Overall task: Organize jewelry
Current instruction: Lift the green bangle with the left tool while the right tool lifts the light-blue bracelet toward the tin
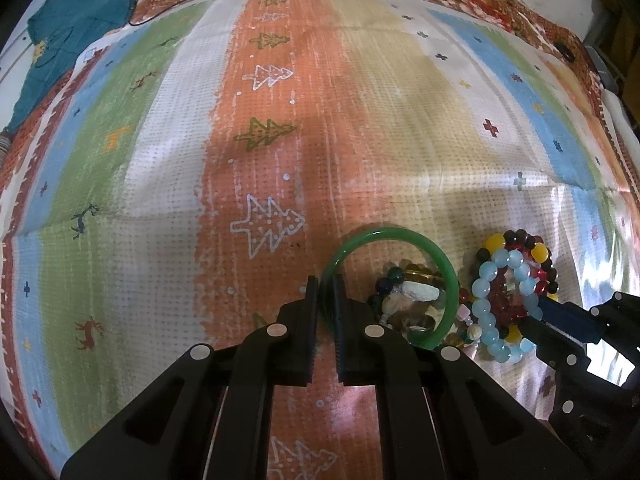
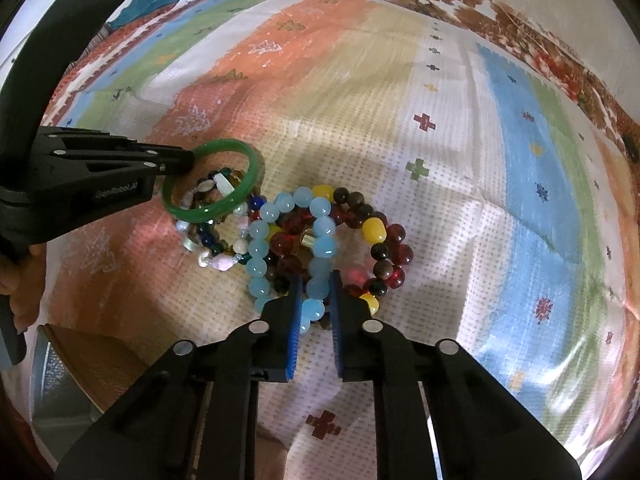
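A green bangle [image 1: 450, 276] is tilted over a mixed-stone bracelet [image 1: 404, 288], and my left gripper [image 1: 326, 284] is shut on its left rim. In the right wrist view the same green bangle [image 2: 224, 208] is held at its far-left rim by the left gripper [image 2: 192, 160]. To its right lies a pile of bead bracelets: a light-blue bead bracelet [image 2: 256, 248], a red, dark and yellow bead bracelet [image 2: 374, 230], and a mixed-stone bracelet [image 2: 208, 240]. My right gripper [image 2: 316, 280] is shut on the light-blue bead bracelet at its near side. The right gripper [image 1: 536, 312] also shows beside the bead pile [image 1: 512, 280].
Everything lies on a striped, patterned cloth [image 1: 280, 120] spread over a bed. A teal garment [image 1: 76, 20] lies at the far left corner. A brown box edge [image 2: 88, 360] sits at the near left, with a person's hand [image 2: 20, 284] beside it.
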### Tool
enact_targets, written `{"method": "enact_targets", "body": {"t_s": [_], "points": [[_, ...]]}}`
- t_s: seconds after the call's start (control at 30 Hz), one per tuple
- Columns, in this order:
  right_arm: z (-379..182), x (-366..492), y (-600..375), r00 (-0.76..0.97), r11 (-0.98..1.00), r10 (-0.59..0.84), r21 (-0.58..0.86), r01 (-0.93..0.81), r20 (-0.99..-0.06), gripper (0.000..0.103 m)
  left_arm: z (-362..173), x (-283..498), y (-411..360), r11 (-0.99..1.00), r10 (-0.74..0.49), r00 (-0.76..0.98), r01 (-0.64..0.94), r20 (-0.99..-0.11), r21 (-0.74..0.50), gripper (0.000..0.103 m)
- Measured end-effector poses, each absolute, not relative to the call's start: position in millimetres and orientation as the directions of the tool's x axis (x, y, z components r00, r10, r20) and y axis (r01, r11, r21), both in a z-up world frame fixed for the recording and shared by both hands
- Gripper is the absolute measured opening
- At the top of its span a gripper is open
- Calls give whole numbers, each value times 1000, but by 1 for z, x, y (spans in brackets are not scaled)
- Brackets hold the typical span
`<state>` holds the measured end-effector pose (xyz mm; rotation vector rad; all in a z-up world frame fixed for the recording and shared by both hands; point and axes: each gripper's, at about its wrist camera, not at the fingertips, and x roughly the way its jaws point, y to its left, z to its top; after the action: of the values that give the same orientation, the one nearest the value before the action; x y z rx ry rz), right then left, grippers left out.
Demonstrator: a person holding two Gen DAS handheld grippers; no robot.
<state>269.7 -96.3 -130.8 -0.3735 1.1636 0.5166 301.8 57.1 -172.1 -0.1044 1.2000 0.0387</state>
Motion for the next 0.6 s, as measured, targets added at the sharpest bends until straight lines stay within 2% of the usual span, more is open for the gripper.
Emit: {"method": "enact_targets", "body": {"t_s": [0.6], "points": [[-75, 267, -109, 435, 865, 244, -8, -501, -867, 12, -125, 282, 56, 994, 4, 428, -97, -904, -42, 8]]}}
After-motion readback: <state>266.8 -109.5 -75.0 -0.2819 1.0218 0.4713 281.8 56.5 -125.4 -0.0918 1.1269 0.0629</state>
